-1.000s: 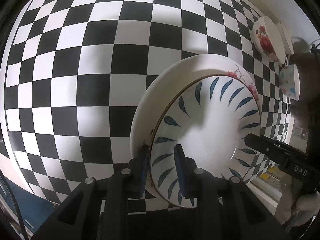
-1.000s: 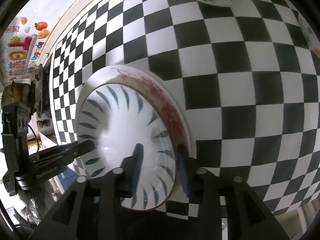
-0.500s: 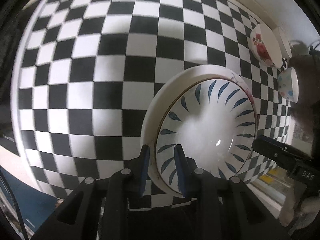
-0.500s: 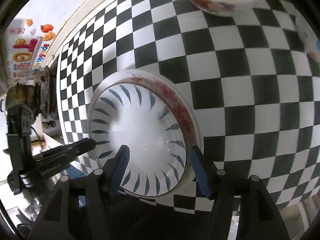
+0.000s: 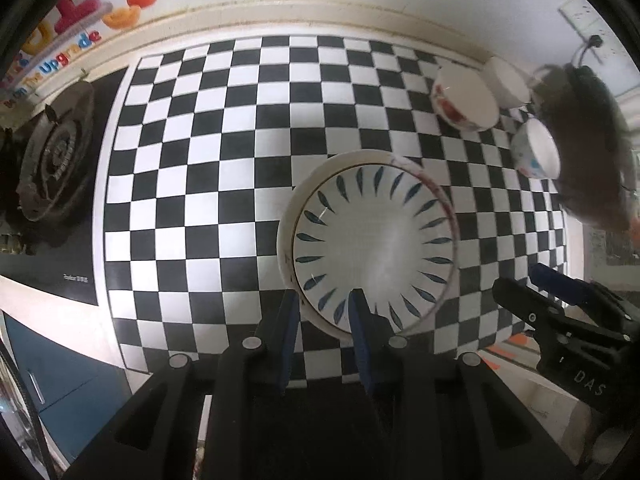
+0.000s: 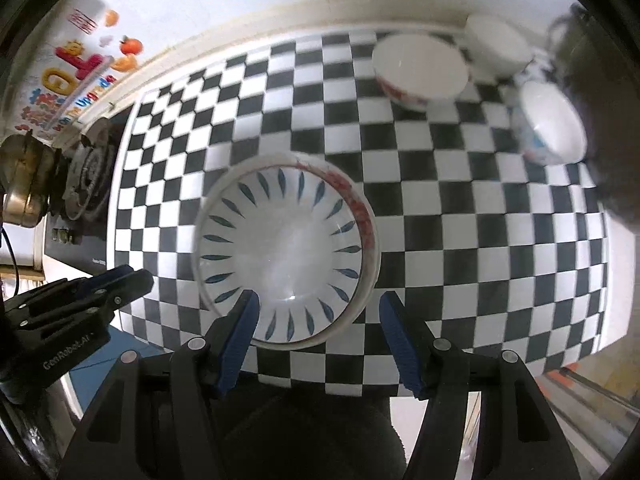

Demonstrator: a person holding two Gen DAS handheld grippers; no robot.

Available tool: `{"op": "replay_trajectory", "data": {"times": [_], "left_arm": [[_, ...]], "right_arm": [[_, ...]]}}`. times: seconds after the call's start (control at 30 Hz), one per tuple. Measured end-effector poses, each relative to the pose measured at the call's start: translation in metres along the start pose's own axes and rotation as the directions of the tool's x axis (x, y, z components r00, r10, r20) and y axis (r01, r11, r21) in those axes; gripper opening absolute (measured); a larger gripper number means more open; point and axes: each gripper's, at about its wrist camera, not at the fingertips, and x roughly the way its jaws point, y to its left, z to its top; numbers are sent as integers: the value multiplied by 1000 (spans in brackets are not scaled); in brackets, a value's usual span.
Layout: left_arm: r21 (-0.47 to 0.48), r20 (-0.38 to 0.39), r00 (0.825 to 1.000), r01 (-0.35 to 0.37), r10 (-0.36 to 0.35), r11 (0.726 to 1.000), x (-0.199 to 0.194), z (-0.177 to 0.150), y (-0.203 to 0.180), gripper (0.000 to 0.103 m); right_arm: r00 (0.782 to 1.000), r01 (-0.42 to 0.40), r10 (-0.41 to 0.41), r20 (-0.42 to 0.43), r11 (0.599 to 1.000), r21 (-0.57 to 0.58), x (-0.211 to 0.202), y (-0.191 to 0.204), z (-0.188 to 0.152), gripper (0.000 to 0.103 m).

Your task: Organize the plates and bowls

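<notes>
- Both sets of jaws hang over the stacked plates: the left gripper [image 5: 322, 334] has its blue pads close together with the near rim of the leaf-patterned plate [image 5: 374, 246] seen between them, though whether they pinch it I cannot tell.
- Right gripper [image 6: 320, 334] stands wide apart, gripping nothing.
- That plate sits inside a larger red-flowered plate [image 6: 360, 208] on the checkered cloth [image 6: 460, 240].
- Three bowls stand near the wall: a red-flowered bowl [image 6: 420, 70], a plain white bowl [image 6: 498, 46] and a blue-dotted bowl [image 6: 550, 122].
- A gas burner [image 5: 54, 152] lies beside the cloth.
</notes>
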Motion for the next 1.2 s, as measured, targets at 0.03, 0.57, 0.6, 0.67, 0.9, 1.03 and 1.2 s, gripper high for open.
{"op": "replay_trajectory", "data": {"times": [0.03, 0.57, 0.6, 0.67, 0.9, 1.03, 1.2], "left_arm": [[-2, 9, 1000, 5, -5, 1000, -6, -3, -2, 23], [64, 63, 997, 35, -39, 997, -50, -36, -2, 23], [72, 65, 997, 40, -44, 997, -51, -36, -3, 23], [79, 75, 996, 46, -52, 996, -52, -35, -5, 23], [51, 166, 984, 61, -68, 997, -46, 14, -22, 30], [49, 195, 979, 56, -64, 997, -27, 65, -45, 30], [16, 108, 987, 114, -115, 993, 25, 135, -78, 30]], "right_arm": [[1000, 7, -7, 14, 1000, 2, -9, 2, -3, 65], [990, 64, -65, 124, 998, 16, -84, 31, -44, 65], [991, 54, -57, 122, 998, 24, -85, 31, -46, 65], [992, 26, -31, 124, 999, 40, -85, 28, -46, 66], [963, -34, 10, 270, 996, 81, -89, -16, -16, 89], [966, -86, 30, 257, 974, 208, -67, -81, 33, 89], [978, -115, 55, 204, 949, 293, -22, -155, 104, 79]]}}
